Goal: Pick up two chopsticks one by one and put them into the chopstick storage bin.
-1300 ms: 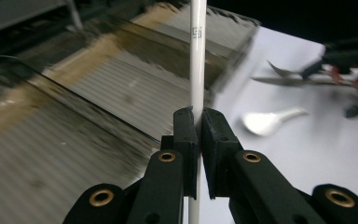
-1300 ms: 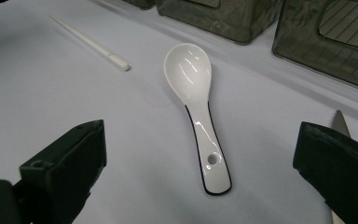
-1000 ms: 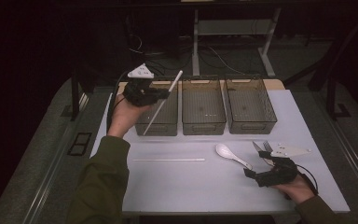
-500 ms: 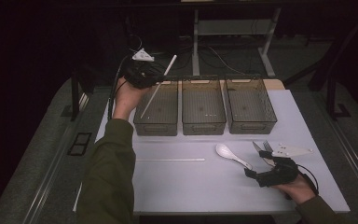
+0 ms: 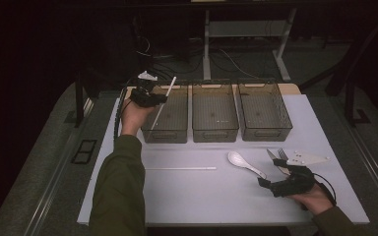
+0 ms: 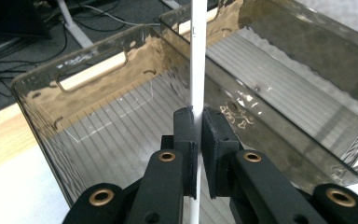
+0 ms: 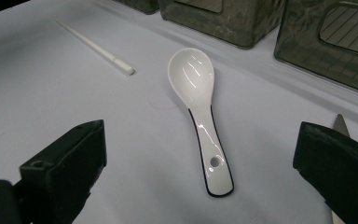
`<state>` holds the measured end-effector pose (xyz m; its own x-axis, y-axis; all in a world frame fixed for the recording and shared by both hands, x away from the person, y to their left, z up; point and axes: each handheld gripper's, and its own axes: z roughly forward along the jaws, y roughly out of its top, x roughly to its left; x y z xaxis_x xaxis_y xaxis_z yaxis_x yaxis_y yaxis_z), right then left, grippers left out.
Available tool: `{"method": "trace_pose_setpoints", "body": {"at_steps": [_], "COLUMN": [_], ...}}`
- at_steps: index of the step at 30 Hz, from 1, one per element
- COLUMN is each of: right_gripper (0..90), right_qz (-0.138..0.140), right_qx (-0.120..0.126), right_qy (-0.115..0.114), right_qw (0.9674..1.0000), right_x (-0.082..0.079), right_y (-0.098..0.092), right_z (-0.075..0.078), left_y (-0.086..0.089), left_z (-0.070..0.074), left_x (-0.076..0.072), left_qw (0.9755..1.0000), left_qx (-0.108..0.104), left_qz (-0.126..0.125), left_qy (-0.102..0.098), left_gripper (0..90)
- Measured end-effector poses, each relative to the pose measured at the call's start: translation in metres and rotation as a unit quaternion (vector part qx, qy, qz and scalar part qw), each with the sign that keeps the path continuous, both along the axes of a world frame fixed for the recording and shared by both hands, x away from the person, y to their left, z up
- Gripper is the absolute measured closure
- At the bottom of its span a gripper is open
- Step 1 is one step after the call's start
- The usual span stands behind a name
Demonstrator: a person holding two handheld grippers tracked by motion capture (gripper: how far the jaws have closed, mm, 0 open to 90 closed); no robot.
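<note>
Left claw (image 6: pixel 199 135): clamped on a white chopstick (image 6: pixel 196 60), which it pinches partway along its length, so a long part sticks out past the pads and the stick stands above the leftmost bin (image 5: pixel 170 115) of three on the worktop (image 5: pixel 187 196).
Right claw (image 7: pixel 200 163): jaws wide apart and holding nothing, low over the worktop, with the white spoon (image 7: pixel 200 107) lying between them and not touching either.
Second chopstick (image 5: pixel 181 168): lies flat on the worktop in front of the bins, well apart from both claws.
Risk, tip strike: the stick slants across the bin's opening; if it goes down at that slant, its lower end may catch the wall or rim and twist in the pads.
Risk, slip: a thin smooth stick pinched at one narrow spot may pivot or slide out, and could land outside the bin.
Risk, bin: a push from the stick could shift the light bin against its neighbour.
Change from a second ago: the left hand has carried the chopstick back and lower, closer to the bin's far left corner; the right hand has kept its place by the spoon.
</note>
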<state>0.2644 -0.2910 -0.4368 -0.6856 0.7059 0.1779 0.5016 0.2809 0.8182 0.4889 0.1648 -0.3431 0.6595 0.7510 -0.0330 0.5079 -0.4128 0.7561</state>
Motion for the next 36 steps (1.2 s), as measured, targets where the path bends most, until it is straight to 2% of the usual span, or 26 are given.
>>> {"method": "trace_pose_setpoints", "body": {"at_steps": [6, 14, 16, 17, 21, 23, 30, 33, 36], "right_gripper": [2.5, 2.5, 2.5, 2.5, 2.5, 2.5, 2.6, 2.6, 2.5], "right_qz": [0.000, 0.004, 0.004, 0.005, 0.007, 0.008, 0.007, 0.007, 0.005], "right_qx": [0.000, 0.000, 0.001, 0.001, 0.000, 0.000, -0.001, -0.002, -0.003], "right_qy": [0.000, -0.002, -0.003, -0.003, -0.001, -0.001, 0.000, -0.001, -0.001], "right_qw": [1.0000, 1.0000, 1.0000, 1.0000, 1.0000, 1.0000, 1.0000, 1.0000, 1.0000], "right_x": [0.000, 0.000, 0.000, -0.001, -0.001, -0.001, -0.001, 0.000, -0.001], "right_y": [0.000, 0.000, 0.000, 0.000, 0.000, 0.000, 0.000, 0.001, 0.001], "right_z": [0.000, 0.001, 0.001, 0.001, 0.001, 0.001, 0.001, 0.001, 0.001], "left_y": [-0.007, -0.028, -0.031, -0.032, -0.033, -0.033, -0.033, -0.034, -0.034], "left_z": [-0.007, -0.024, -0.028, -0.029, -0.033, -0.031, -0.022, -0.017, -0.012], "left_x": [0.005, 0.013, 0.015, 0.016, 0.017, 0.016, 0.005, -0.004, -0.017], "left_qw": [1.0000, 0.9991, 0.9989, 0.9988, 0.9986, 0.9986, 0.9995, 0.9995, 0.9989], "left_qx": [0.005, 0.039, 0.040, 0.040, 0.040, 0.041, 0.024, 0.017, -0.002], "left_qz": [0.002, 0.002, 0.008, 0.012, 0.019, 0.014, -0.005, -0.024, -0.045], "left_qy": [0.003, 0.019, 0.024, 0.025, 0.030, 0.029, 0.018, 0.015, 0.010], "left_gripper": [83.5, 82.8, 82.8, 87.7, 85.5, 85.6, 77.3, 70.4, 62.2]}}
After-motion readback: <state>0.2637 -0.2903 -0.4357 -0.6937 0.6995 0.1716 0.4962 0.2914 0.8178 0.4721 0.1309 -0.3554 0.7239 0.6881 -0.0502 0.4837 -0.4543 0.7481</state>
